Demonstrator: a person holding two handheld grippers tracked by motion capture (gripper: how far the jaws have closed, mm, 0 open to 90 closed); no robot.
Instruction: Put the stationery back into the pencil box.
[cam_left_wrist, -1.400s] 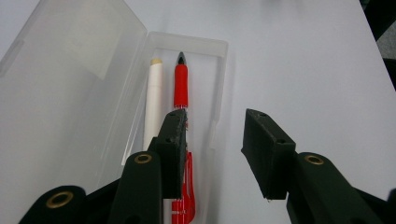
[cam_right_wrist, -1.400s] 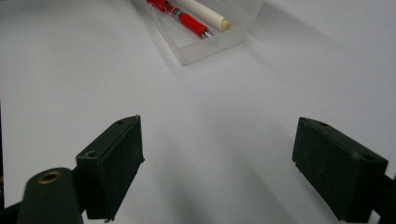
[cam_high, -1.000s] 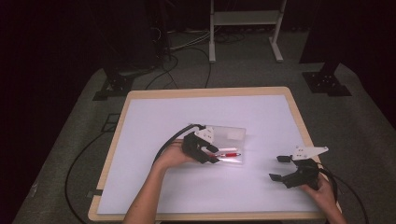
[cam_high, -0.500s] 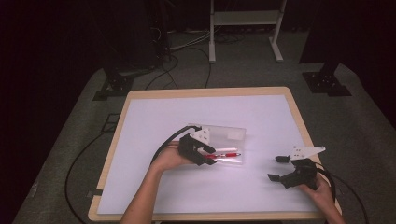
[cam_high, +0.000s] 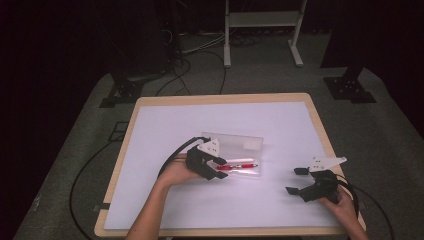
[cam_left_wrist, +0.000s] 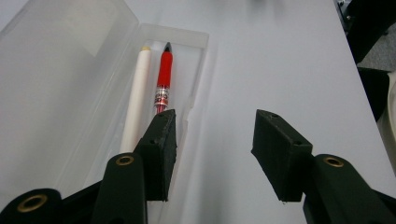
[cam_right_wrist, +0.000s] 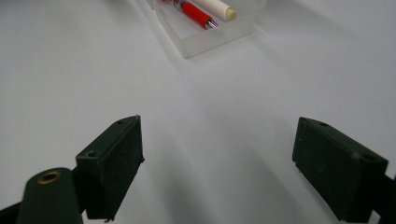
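Note:
A clear plastic pen case (cam_high: 240, 145) lies open mid-table, its lid (cam_left_wrist: 60, 70) folded flat. In its tray a red pen (cam_left_wrist: 163, 79) and a white pen (cam_left_wrist: 137, 93) lie side by side. My left gripper (cam_high: 219, 168) is at the case's left end. Its jaws have just been opening and stand apart (cam_left_wrist: 212, 121), one above the tray by the red pen's end, the other over the table, with only the tray's side wall below the gap. My right gripper (cam_high: 296, 180) rests wide open (cam_right_wrist: 219, 135) to the right of the case (cam_right_wrist: 210, 35), with nothing between its fingers.
The white table top (cam_high: 200, 120) has a wooden rim (cam_high: 220, 99). A black cable (cam_high: 172, 155) trails from the left gripper off the left edge. Beyond the table, cables, black stand bases (cam_high: 350, 87) and a metal frame (cam_high: 260, 20) stand on the grey floor.
The left gripper has eased slightly back toward the person, and its jaws stand a little wider. Both pens stay in the tray. The right gripper has not moved.

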